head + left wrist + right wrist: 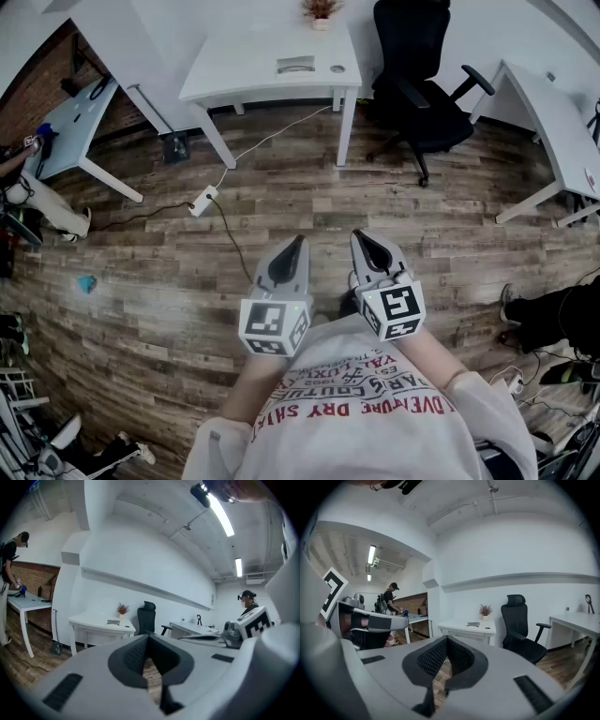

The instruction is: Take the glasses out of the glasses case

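Observation:
A flat grey object (296, 64), which may be the glasses case, lies on the white table (234, 80) across the room, beside a small potted plant (322, 11). It also shows small in the left gripper view (113, 622) and the right gripper view (473, 624). No glasses can be made out. I hold both grippers close to my chest, pointing nearly level toward that table and far from it. My left gripper (298, 244) (149, 637) is shut with nothing in it. My right gripper (362, 238) (446, 639) is likewise shut and empty.
A black office chair (417, 94) stands right of the table. More white tables stand at left (66, 131) and right (553, 122). A power strip (203, 200) with cables lies on the wood floor. Two people stand at the sides: a person at the left (9, 573) and another at the right (247, 601).

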Available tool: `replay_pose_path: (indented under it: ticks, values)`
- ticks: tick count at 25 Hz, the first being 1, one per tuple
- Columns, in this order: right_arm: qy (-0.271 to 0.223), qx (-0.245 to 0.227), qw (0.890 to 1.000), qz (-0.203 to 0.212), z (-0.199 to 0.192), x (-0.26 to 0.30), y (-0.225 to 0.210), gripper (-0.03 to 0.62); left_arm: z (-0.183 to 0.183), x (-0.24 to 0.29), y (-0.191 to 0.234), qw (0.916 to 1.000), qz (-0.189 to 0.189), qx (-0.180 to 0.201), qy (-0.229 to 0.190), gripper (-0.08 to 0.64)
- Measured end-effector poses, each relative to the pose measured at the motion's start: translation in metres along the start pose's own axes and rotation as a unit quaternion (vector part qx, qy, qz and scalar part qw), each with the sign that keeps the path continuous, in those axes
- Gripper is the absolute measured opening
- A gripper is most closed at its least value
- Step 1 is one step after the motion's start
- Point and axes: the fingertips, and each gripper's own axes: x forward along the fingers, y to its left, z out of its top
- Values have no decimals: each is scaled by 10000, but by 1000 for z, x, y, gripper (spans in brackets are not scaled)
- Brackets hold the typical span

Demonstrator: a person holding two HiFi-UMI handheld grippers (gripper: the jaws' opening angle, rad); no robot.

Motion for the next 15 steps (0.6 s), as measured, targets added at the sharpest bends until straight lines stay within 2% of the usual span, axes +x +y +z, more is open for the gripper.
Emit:
replay_pose_path:
  ticks: [8,15]
  values:
    - [22,-9,10000,43,1,4,2,12,3,0,3,10000,23,-4,-51,8]
    - [78,243,9996,-102,-5,8,-3,12,-2,1,15,9999,78,-100,-36,8]
